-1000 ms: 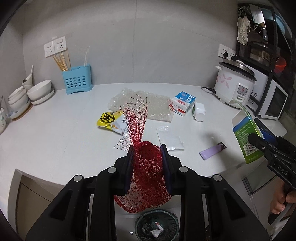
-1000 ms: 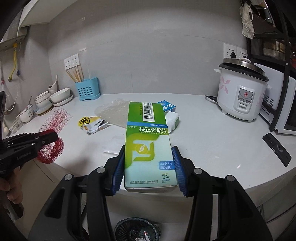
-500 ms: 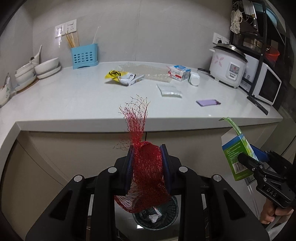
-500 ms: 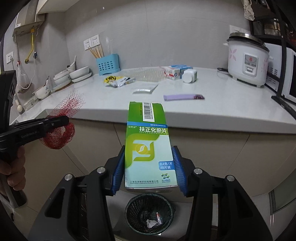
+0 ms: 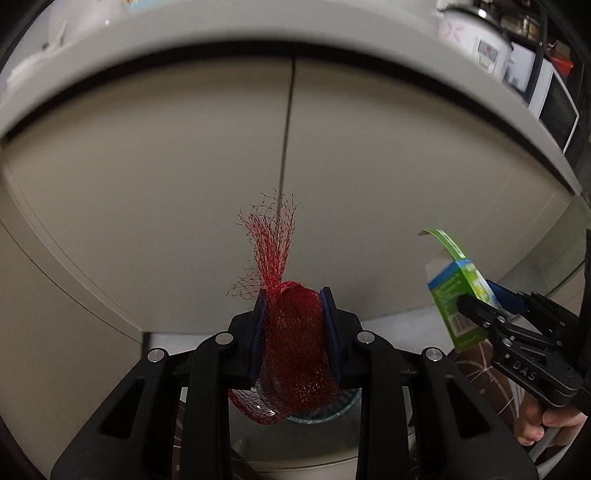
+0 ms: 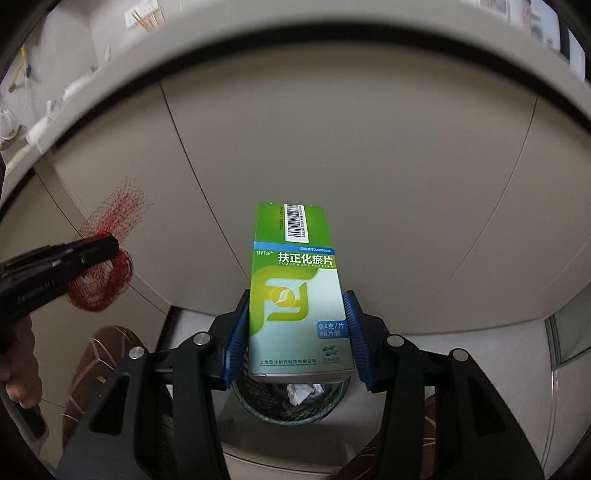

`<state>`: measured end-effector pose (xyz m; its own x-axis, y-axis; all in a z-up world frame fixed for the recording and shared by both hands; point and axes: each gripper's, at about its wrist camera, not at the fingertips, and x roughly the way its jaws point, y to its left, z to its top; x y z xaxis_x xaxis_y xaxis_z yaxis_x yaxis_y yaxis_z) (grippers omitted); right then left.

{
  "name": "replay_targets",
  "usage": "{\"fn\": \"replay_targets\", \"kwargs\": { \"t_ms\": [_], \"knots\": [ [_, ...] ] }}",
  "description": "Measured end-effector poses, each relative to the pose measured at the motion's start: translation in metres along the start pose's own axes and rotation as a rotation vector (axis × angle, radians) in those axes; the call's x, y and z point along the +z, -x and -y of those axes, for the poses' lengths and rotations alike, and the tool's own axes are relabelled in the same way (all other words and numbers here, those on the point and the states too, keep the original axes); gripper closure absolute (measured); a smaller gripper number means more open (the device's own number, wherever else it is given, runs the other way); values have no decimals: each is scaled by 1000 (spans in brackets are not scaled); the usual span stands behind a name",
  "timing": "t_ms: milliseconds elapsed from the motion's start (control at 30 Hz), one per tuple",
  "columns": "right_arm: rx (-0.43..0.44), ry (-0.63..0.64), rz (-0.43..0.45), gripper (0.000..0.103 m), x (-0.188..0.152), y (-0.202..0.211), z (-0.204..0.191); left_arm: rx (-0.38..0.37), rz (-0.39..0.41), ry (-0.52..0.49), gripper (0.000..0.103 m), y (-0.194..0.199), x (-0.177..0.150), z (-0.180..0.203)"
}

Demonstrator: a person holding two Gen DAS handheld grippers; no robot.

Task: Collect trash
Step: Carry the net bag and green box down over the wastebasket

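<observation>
Beige cabinet doors under the tabletop edge behind, trash bin on the floor below: left hand-held gripper pinching a red mesh bag, right hand-held gripper clamping a green medicine box directly above that bin.

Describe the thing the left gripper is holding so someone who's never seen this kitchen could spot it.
Look below the counter edge, in front of the beige cabinet doors. The left gripper pinches a red mesh net bag, bunched with a frayed tail upward. Unlike the rigid green box beside it, it is see-through netting.
</observation>
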<state>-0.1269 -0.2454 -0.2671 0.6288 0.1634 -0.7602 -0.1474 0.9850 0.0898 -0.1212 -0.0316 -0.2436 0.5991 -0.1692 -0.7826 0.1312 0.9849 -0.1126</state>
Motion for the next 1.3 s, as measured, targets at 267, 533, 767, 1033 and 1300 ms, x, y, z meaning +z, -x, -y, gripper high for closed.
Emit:
{"fn": "replay_targets", "kwargs": {
  "t_ms": [267,533,767,1033,1300],
  "knots": [
    [-2,-4,-125,57,-29,-77,0,-27,-98,11,76,-73,-35,-3],
    [5,-33,-232,57,-52,-139,10,-29,-214,26,76,-152,-65,-9],
    [-11,-59,-324,57,-75,-185,22,-73,-349,73,76,-213,-93,-20],
    [-23,-96,-409,57,-87,-224,24,-80,-439,24,76,-258,-118,-4],
    [-7,-107,-422,57,-89,-232,29,-95,-452,43,65,-262,-123,1]
  ]
}}
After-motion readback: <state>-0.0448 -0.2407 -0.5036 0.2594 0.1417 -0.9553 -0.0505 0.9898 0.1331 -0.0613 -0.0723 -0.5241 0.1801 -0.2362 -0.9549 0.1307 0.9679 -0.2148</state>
